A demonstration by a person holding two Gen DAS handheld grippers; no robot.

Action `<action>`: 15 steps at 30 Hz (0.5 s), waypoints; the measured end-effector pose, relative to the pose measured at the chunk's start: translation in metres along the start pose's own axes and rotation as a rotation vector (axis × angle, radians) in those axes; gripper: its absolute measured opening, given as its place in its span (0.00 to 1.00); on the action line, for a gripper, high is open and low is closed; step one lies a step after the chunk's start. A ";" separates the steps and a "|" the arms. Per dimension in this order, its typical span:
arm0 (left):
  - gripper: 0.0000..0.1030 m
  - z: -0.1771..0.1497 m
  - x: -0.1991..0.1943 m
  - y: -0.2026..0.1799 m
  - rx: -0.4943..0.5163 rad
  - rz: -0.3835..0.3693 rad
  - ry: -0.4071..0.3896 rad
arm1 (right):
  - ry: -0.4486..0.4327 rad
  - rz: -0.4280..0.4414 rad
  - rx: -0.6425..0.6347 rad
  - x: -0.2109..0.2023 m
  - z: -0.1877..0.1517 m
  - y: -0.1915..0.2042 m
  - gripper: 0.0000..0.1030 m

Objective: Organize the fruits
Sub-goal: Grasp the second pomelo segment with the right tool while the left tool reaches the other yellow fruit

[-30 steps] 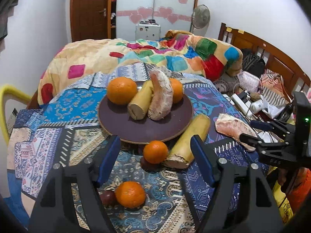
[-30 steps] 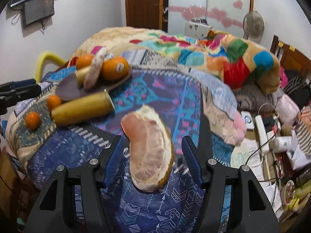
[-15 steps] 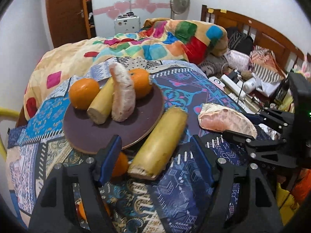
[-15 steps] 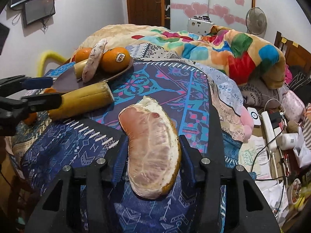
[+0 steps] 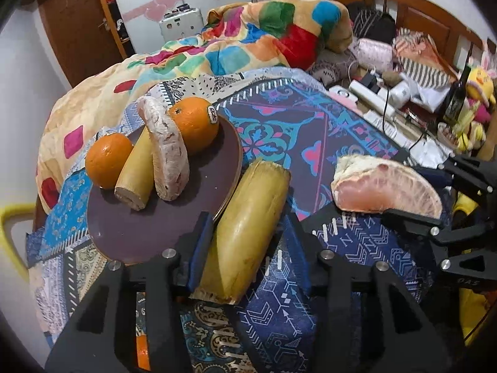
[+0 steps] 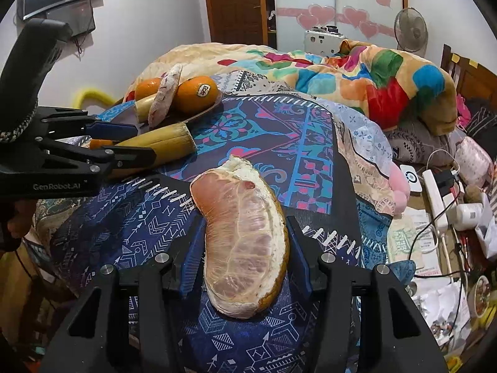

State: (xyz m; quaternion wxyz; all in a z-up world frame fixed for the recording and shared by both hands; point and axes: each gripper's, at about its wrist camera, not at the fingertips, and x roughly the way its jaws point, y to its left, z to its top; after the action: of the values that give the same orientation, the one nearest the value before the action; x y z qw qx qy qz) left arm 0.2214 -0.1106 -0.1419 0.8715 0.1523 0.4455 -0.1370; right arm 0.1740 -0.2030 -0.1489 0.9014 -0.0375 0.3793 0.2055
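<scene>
The left gripper [image 5: 245,248] was closed on a yellow cane piece [image 5: 248,227], its blue pads pressed against both sides of the near end; the piece lay on the patterned cloth [image 5: 310,130] with its far end touching the rim of the brown plate [image 5: 155,223]. The right gripper [image 6: 245,264] was clamped on a peeled pomelo wedge [image 6: 245,242], the pads touching each flank, and the wedge rested flat side up on the dark blue part of the same cloth. In the left view the wedge [image 5: 385,186] sat well to the right of the plate, held between the other tool's fingers. On the plate lay two oranges [image 5: 108,160], the farther one [image 5: 194,124] bearing a sticker, with a shorter cane piece [image 5: 136,174] and a second pomelo wedge [image 5: 166,149] propped between them (the wedge leaned on the farther orange). A small orange fruit showed at the lower edge of the left view [image 5: 143,351], partly hidden by the tool. Behind the cloth lay a bright patchwork blanket [image 6: 372,74]; a power strip [image 6: 438,195] and loose clutter occupied the far right. A standing fan [image 6: 410,28] stood against the wall.
</scene>
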 end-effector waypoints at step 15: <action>0.39 0.002 0.017 0.006 -0.037 -0.061 0.142 | -0.021 0.034 0.013 -0.002 -0.005 0.000 0.46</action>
State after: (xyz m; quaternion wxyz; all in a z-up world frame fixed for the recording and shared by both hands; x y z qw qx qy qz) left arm 0.2346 -0.1081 -0.1533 0.8359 0.1320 0.5130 -0.1441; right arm 0.1688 -0.2048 -0.1508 0.9019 -0.0229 0.3717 0.2189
